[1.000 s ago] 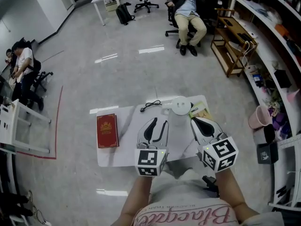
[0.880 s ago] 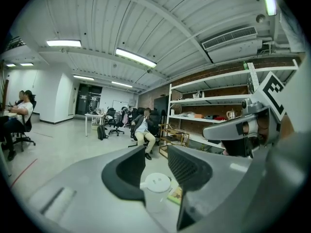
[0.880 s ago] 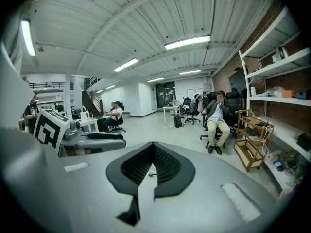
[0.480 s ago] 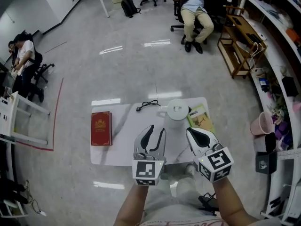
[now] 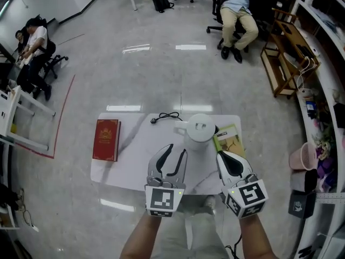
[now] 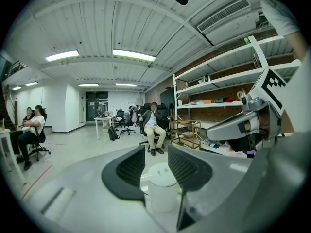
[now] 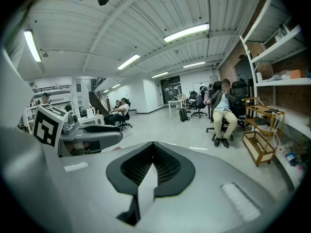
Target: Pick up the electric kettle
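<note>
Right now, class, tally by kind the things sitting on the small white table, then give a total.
books: 2, a red book and a green booklet
kettle: 1
cord: 1
total: 4

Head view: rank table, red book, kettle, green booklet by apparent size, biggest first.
1. table
2-3. red book and kettle: these look about alike. The kettle stands taller and so nearer the camera, so I'm not ranking them.
4. green booklet
</note>
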Demonstrator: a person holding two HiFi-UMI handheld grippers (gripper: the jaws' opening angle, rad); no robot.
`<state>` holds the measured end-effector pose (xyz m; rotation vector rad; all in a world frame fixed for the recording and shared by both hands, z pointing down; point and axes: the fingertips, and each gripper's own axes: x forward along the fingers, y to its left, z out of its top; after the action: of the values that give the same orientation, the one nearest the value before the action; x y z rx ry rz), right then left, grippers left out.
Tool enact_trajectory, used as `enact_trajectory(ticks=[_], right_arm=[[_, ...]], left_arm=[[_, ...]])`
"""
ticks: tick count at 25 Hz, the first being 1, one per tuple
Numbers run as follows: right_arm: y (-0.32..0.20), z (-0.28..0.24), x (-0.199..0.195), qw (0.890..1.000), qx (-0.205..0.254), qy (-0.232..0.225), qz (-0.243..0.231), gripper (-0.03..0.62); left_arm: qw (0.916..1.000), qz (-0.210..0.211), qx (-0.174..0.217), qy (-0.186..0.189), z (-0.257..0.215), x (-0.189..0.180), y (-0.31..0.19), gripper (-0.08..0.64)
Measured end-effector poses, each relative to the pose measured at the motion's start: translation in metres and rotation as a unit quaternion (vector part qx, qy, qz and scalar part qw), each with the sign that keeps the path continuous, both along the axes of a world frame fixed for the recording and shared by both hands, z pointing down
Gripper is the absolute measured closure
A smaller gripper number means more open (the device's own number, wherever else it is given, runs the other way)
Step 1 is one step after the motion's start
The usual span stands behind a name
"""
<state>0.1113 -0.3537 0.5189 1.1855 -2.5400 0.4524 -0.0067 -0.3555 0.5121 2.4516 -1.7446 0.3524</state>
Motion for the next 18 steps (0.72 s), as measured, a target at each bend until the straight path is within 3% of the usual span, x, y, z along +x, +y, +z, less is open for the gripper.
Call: enact_trajectory(ticks=[4,6,12,18], right_arm=[[-0.008,0.037,-0.001,1.0,0.005,-0.027,-0.003,0.569],[-0.012,0.058,-0.001,1.0,0.004,-0.03,0.007,0.569],[-0.022,0.114,0.005,0.999,0.009,-0.025,0.047,0.569],[-0.029,0.165,0.016,0.996,0.006,-0.013,0.082,0.569]], left_arm=[[0.9992,0.012,0.028,-0.027,0.033,0.005,-0.007,0.428],[0.999,0.007,0.038,-0.023,0.05,-0.001,-0.011,0.428],[0.9994,-0.018,0.02,-0.022,0.111,-0.013,-0.021,0.428],[0.9993,-0.015,-0.003,-0.035,0.165,-0.019,-0.042,0.417]])
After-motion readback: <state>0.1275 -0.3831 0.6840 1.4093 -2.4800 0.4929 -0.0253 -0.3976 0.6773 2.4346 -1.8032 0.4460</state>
